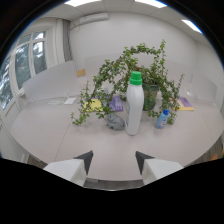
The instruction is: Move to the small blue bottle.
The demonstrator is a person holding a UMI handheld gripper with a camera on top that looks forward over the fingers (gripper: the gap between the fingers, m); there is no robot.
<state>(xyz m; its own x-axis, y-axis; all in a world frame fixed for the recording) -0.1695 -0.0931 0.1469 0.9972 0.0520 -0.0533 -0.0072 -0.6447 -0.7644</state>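
Gripper (113, 159) held with fingers spread apart, grasping nothing. Small blue bottle (162, 119) stood at two o'clock, beyond. Risked clipping tall white bottle (134, 105) or trailing plant (127, 75) nearby.

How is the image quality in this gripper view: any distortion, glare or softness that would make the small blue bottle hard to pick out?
Gripper view: strong fisheye bending, black surround; ceiling lights glare along the top; even lighting, faint shadows on the table; the whole picture is soft, so the small blue bottle, right of the white bottle and beyond the open fingers, shows no detail.
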